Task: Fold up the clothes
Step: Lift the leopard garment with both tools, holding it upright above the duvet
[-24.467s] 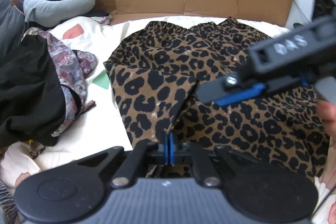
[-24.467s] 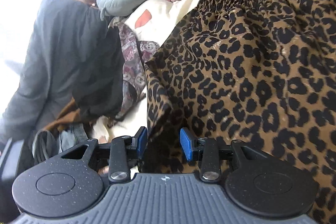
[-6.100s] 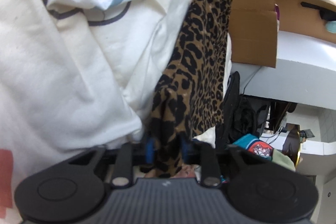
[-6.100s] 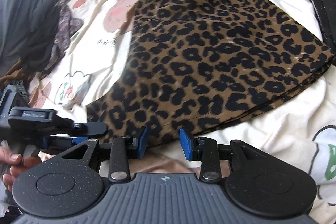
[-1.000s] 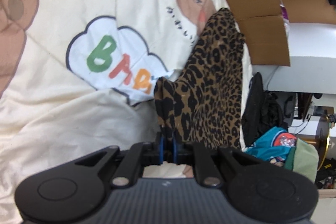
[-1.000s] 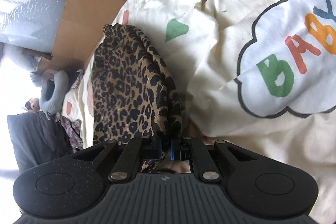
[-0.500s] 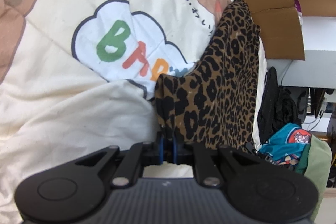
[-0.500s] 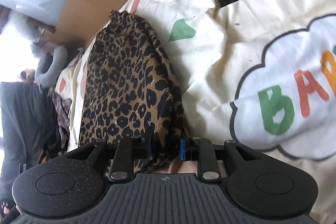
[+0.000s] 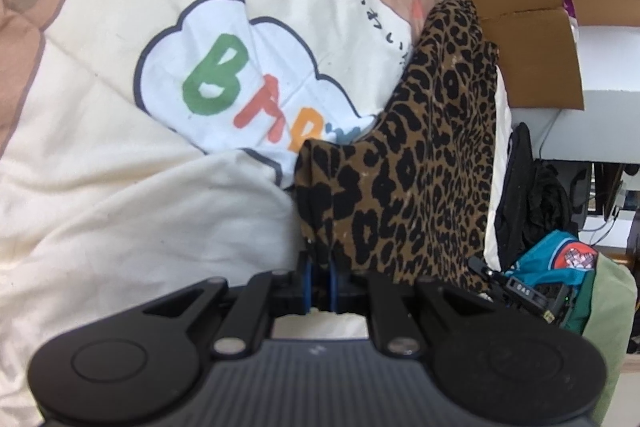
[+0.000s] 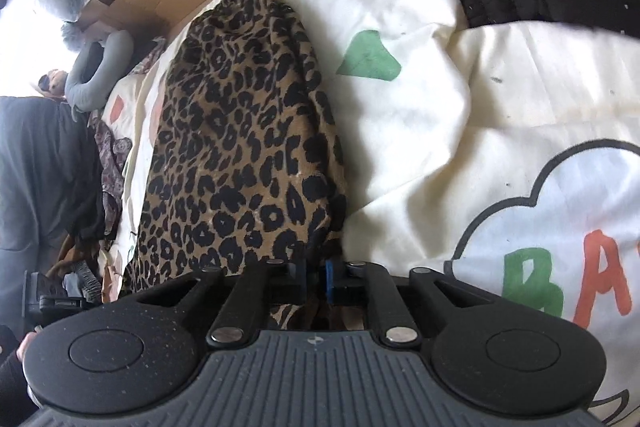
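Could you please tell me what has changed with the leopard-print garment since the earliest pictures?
The leopard-print garment, then spread wide across the quilt, is now folded into a narrow strip. The right gripper, open then, now pinches one corner. The left gripper stays clamped on the fabric.

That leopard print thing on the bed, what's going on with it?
A person is folding clothes with a handheld gripper in each hand. The left gripper and right gripper are each clamped on a near corner of the leopard print garment, already folded narrow. It stretches away across the cream printed bedsheet toward the cardboard.
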Demonstrator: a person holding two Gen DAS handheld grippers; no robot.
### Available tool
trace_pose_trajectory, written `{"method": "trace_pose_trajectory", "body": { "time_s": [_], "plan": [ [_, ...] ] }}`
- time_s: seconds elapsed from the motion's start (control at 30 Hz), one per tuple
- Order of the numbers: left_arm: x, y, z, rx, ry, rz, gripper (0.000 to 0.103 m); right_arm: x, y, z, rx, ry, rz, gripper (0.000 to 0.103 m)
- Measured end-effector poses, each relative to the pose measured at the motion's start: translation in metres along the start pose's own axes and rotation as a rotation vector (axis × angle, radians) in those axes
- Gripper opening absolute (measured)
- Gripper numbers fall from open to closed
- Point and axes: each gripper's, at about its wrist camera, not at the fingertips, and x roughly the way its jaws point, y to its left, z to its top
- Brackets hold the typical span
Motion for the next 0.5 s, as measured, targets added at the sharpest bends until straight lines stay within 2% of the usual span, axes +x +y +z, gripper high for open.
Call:
{"method": "trace_pose_trajectory", "body": {
  "time_s": [0.3, 0.5],
  "plan": [
    [-0.021, -0.020, -0.006, 0.049, 0.006, -0.021, 0.009, -0.034, 0.011, -0.005, 0.017, -0.033, 0.030, 0.003],
    [-0.035, -0.027, -0.013, 0.071, 0.015, -0.035, 0.009, -0.052, 0.008, -0.025, 0.066, -0.013, 0.043, 0.003]
  ]
}}
